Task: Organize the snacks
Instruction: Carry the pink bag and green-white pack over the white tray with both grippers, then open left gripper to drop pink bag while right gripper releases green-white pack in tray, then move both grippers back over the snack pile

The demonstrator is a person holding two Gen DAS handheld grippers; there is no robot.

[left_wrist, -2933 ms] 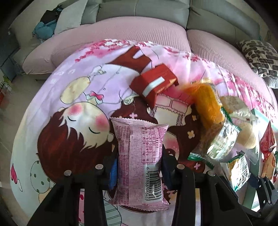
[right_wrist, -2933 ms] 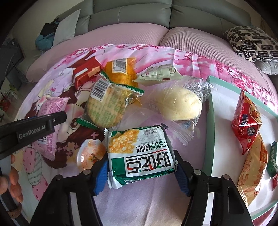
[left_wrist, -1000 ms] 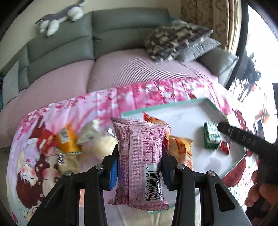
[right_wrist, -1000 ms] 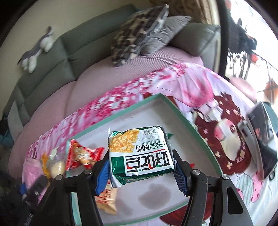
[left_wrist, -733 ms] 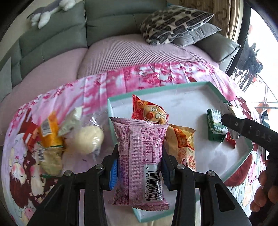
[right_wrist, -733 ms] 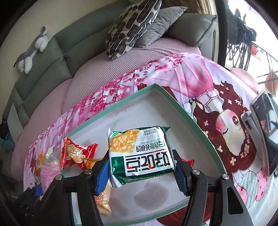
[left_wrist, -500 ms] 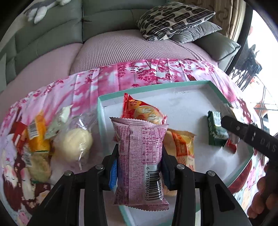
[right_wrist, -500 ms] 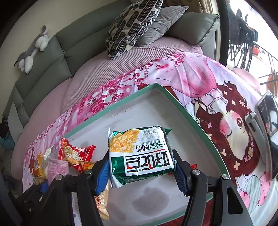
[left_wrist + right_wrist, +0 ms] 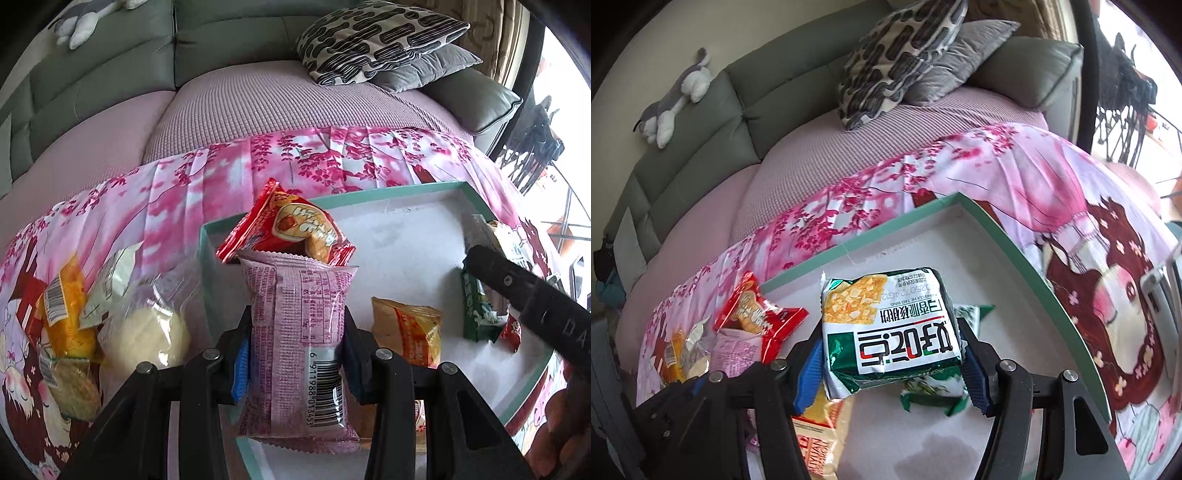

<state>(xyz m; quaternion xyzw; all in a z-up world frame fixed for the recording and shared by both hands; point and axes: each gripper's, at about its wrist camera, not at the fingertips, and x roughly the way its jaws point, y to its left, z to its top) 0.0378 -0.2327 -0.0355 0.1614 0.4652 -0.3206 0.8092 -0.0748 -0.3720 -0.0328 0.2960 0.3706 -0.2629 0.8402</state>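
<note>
We carry 2 snacks at once, 1 per gripper, so both can go into the tray (image 9: 424, 236) together. Our left gripper (image 9: 295, 354) pinches the pink pack (image 9: 299, 332) across its narrow waist, the pads pressed on both sides, so the pack stands lengthwise away from the camera and hangs over the tray's near left corner. Our right gripper (image 9: 890, 373) pinches the green pack (image 9: 890, 332) by its 2 short edges, flat side up, so it can be laid down label up; it sits over the tray's middle, above another green pack (image 9: 934, 397) that already lies there.

The tray's teal rim keeps sorted snacks apart from the unsorted ones. Inside it we see a red pack (image 9: 291, 229) propped on the far left corner and an orange pack (image 9: 410, 328) lying flat. On the desk's pink cloth (image 9: 184, 192), just left of the tray, a bun (image 9: 144, 336) in clear wrap and a yellow pack (image 9: 62, 306) are not yet sorted.

We judge both packs are close to release, since each hangs over bare white floor.
</note>
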